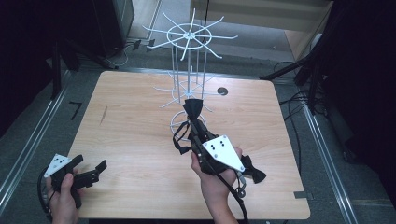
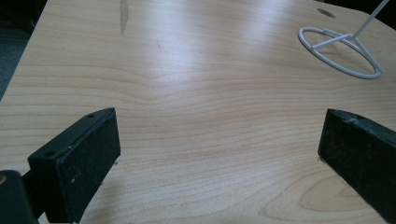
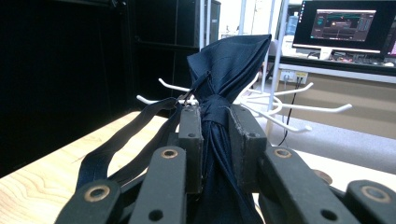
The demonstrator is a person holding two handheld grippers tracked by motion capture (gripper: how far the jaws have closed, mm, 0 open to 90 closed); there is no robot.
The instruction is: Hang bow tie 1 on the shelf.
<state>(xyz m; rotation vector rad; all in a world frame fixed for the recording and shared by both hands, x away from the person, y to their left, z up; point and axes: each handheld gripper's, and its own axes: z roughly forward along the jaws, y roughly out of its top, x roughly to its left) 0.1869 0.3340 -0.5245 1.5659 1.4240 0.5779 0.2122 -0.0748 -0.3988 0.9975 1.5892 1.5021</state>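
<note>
Dark navy bow tie (image 3: 224, 88) upright, pinched at knot, strap loop (image 3: 116, 140) hanging left, near rack.

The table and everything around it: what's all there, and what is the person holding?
Table: one, light wood, centre of the high view.
Wire rack: one, white, tiered with radiating hooks, standing at the table's far middle on a ring base.
Bow tie: one, dark navy with a black strap, clamped at its knot in the right gripper, just in front of the rack.
Second bow tie: one, black, on the table by the right hand.
Monitor: one, lit, in the background of the right gripper view.
Left gripper: black, fingers wide apart, nothing between them, at the table's near left corner.
Right gripper: black, closed on the bow tie.
</note>
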